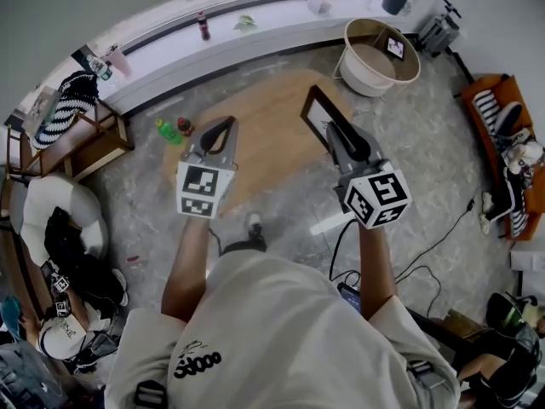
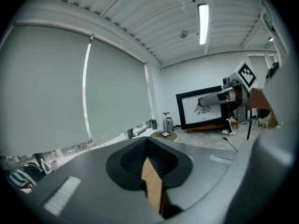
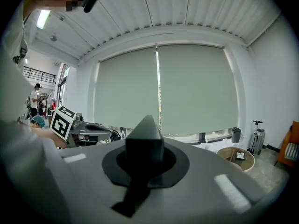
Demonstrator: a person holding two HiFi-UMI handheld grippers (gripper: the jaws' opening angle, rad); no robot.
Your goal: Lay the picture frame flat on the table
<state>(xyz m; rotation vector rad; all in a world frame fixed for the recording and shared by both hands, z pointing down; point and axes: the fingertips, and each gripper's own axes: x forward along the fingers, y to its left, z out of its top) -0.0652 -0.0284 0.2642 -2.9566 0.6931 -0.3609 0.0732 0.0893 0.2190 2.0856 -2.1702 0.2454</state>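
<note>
Right gripper (image 1: 332, 133): jaws clenched on the picture frame (image 1: 317, 113). Its own view shows the dark frame edge-on, pinched between the pads. Grip looks solid.

Left gripper (image 1: 223, 129): jaws closed to the tips, nothing gripped. The tan sliver between them reads as wood seen through the gap, not a held part. It hovers left of centre in the head view, well apart from the frame.

Frame position: centre right of the head view, over the right-hand edge of the oval wooden surface (image 1: 264, 147). The left gripper view shows it standing upright, picture face toward that gripper. I can't tell whether its bottom edge touches the wood.

Progress: frame grasped, and that's all. Laying it down has not begun. What's left is to tip it over, settle it flat on the bare wood and let go.

Clearance: green bottle (image 1: 167, 130) and dark bottle (image 1: 184, 127) sit at the left end, well apart from the frame. The middle looks free.
</note>
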